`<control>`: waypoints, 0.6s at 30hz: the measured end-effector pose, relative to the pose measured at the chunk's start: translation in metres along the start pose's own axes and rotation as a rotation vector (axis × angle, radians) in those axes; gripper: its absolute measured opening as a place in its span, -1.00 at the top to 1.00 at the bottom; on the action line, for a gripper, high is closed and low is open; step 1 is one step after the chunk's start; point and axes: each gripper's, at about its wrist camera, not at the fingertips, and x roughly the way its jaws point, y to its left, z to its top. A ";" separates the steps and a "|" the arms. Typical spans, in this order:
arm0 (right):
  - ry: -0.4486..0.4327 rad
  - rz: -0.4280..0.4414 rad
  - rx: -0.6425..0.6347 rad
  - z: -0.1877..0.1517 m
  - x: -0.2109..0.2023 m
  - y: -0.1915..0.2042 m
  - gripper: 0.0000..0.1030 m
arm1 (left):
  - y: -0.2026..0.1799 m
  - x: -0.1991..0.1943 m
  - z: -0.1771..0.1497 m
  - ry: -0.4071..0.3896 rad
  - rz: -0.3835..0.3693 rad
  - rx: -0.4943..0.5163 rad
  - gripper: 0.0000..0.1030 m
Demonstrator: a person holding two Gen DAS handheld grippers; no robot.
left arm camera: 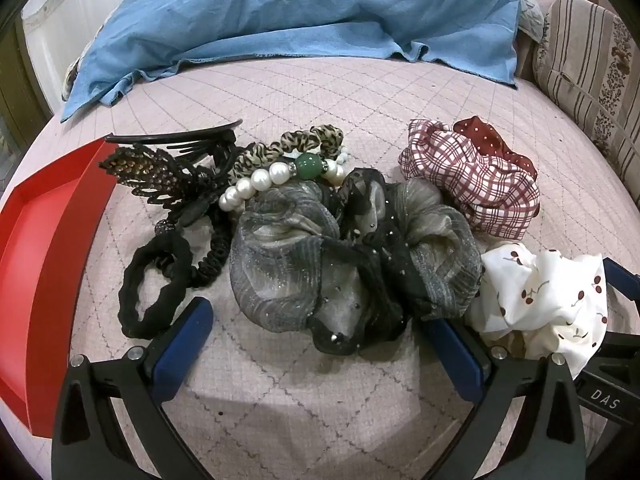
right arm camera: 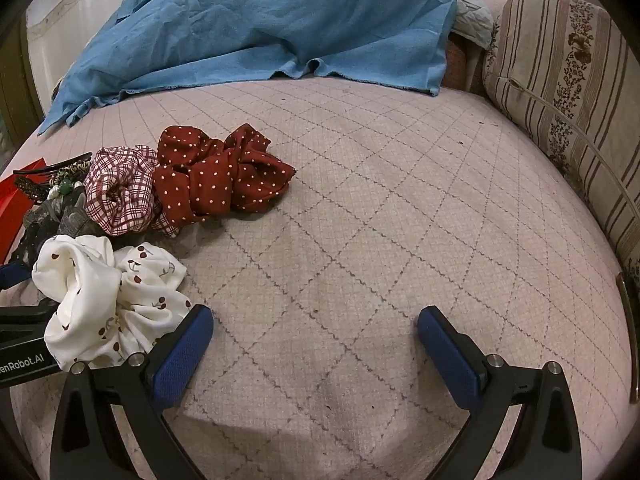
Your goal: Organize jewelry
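Note:
A heap of hair pieces lies on the pink quilt. In the left wrist view my left gripper point(left arm camera: 316, 320) stands open just short of a grey-black gauze scrunchie point(left arm camera: 352, 256). Behind it lie a pearl bracelet with a green bead point(left arm camera: 276, 178), a leopard-print tie point(left arm camera: 296, 144), a black beaded clip point(left arm camera: 160, 180) and black hair ties point(left arm camera: 156, 292). A plaid scrunchie point(left arm camera: 472, 184), a red dotted scrunchie point(right arm camera: 220, 176) and a white cherry-print scrunchie point(right arm camera: 108, 300) lie to the right. My right gripper point(right arm camera: 316, 328) is open over bare quilt, its left finger beside the white scrunchie.
A red tray point(left arm camera: 48, 248) sits at the left of the heap. A crumpled blue cloth point(left arm camera: 300, 20) covers the far side of the bed. A striped floral cushion point(right arm camera: 568, 92) lines the right edge. Bare quilt point(right arm camera: 400, 200) spreads right of the scrunchies.

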 end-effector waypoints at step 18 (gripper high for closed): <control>0.001 0.016 0.011 -0.001 -0.002 -0.001 -1.00 | 0.001 -0.003 -0.005 0.038 -0.046 0.040 -1.00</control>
